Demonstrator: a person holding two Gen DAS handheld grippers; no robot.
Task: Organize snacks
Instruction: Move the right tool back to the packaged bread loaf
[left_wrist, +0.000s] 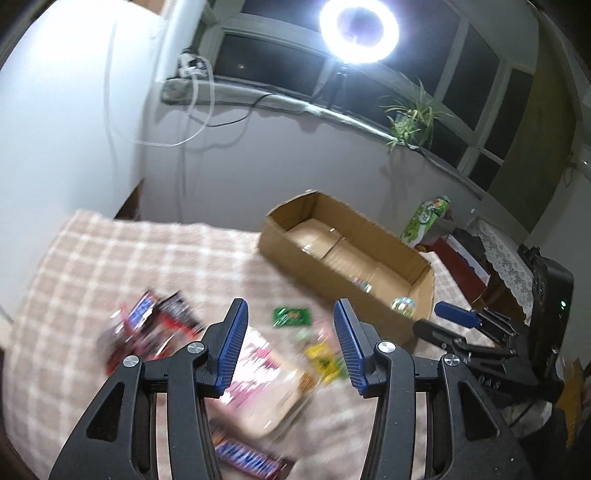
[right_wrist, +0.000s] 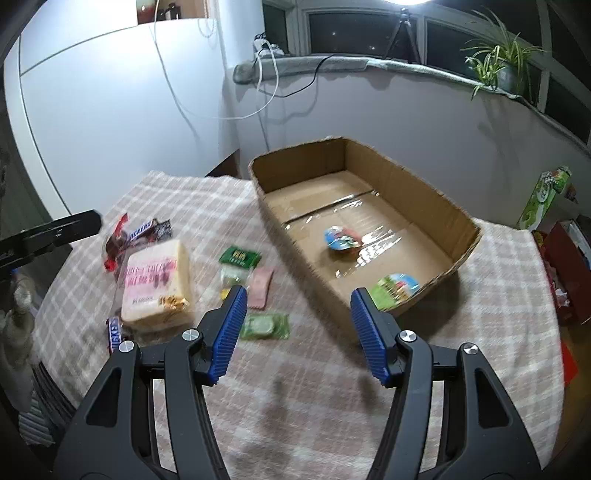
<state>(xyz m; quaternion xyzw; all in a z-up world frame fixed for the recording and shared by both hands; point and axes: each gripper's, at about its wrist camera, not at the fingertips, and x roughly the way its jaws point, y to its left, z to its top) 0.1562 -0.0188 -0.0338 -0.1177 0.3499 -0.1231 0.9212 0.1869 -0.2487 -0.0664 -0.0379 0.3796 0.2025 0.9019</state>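
Only right-wrist view: 2 cups (right_wrist: 342, 238) in box (right_wrist: 461, 221).

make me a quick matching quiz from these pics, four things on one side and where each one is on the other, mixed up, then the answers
Things:
1. bread bag
2. round blue-lidded cup
3. potted plant
4. pale green packet

Places:
A. on the windowsill
B. inside the cardboard box
C. on the checked cloth just ahead of the right gripper
D. on the cloth left of the box, beside the Snickers bars

Pairs: 1-D, 2-B, 3-A, 4-C
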